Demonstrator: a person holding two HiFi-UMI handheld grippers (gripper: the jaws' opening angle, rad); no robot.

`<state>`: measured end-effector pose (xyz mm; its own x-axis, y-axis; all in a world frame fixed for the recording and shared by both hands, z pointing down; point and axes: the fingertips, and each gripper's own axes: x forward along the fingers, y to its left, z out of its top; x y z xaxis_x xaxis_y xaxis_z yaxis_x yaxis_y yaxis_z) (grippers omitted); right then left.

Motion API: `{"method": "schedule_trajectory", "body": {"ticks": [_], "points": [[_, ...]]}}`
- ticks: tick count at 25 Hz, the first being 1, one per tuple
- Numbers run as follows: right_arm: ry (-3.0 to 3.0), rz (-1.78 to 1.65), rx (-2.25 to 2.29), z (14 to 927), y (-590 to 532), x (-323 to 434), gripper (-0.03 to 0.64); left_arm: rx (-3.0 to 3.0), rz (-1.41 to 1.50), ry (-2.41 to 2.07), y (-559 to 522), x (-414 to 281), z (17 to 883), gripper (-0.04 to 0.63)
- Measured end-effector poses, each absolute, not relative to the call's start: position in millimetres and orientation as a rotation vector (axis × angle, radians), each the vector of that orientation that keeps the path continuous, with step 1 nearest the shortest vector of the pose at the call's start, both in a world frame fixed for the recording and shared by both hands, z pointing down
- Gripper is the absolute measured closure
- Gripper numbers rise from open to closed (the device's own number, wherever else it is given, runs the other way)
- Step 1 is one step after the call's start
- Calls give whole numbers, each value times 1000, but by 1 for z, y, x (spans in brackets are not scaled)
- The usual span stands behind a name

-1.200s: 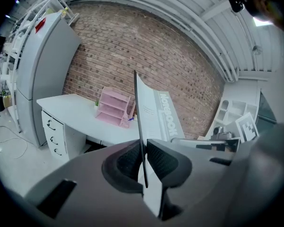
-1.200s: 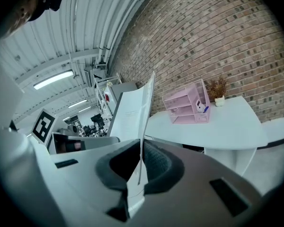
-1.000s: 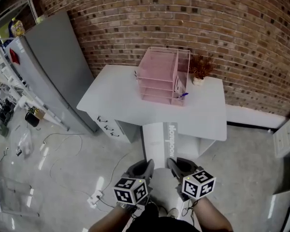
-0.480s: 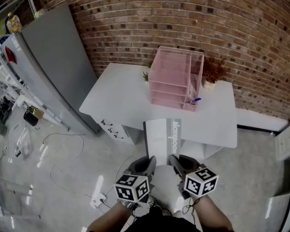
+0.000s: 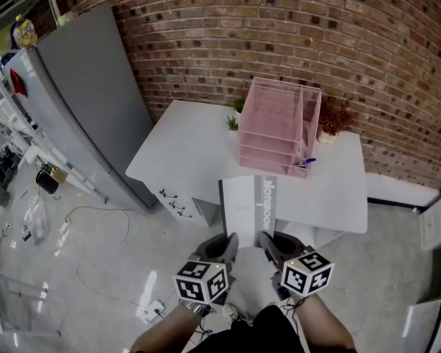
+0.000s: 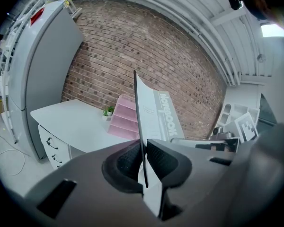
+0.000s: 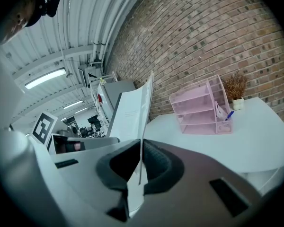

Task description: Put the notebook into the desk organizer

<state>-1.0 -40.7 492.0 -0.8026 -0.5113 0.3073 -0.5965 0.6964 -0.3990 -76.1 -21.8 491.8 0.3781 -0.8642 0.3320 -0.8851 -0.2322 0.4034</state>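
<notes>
A grey and white notebook (image 5: 248, 206) is held out flat in front of me, short of the white desk (image 5: 195, 149). My left gripper (image 5: 226, 243) is shut on its near left edge and my right gripper (image 5: 264, 241) is shut on its near right edge. In the left gripper view the notebook (image 6: 154, 113) stands edge-on between the pads; the same holds for the notebook (image 7: 132, 110) in the right gripper view. The pink mesh desk organizer (image 5: 278, 127) stands at the back of the desk, with several open shelves facing me and a side pocket holding a blue pen (image 5: 306, 162).
A small green plant (image 5: 233, 123) sits left of the organizer and a dried reddish plant (image 5: 335, 115) to its right, against the brick wall. A grey cabinet (image 5: 81, 94) stands left of the desk. Cables (image 5: 95, 234) lie on the floor at left.
The desk and organizer have come nearer and shifted right in the head view. Both grippers keep their hold on the notebook, which now reaches to the desk's front edge.
</notes>
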Motion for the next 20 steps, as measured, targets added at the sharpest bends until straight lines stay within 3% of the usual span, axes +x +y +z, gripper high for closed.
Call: {"method": "schedule_trajectory", "body": {"ticks": [20], "points": [[-2744, 824, 861, 507, -168, -7, 601, 2086, 65, -1515, -147, -82, 503, 568]]}}
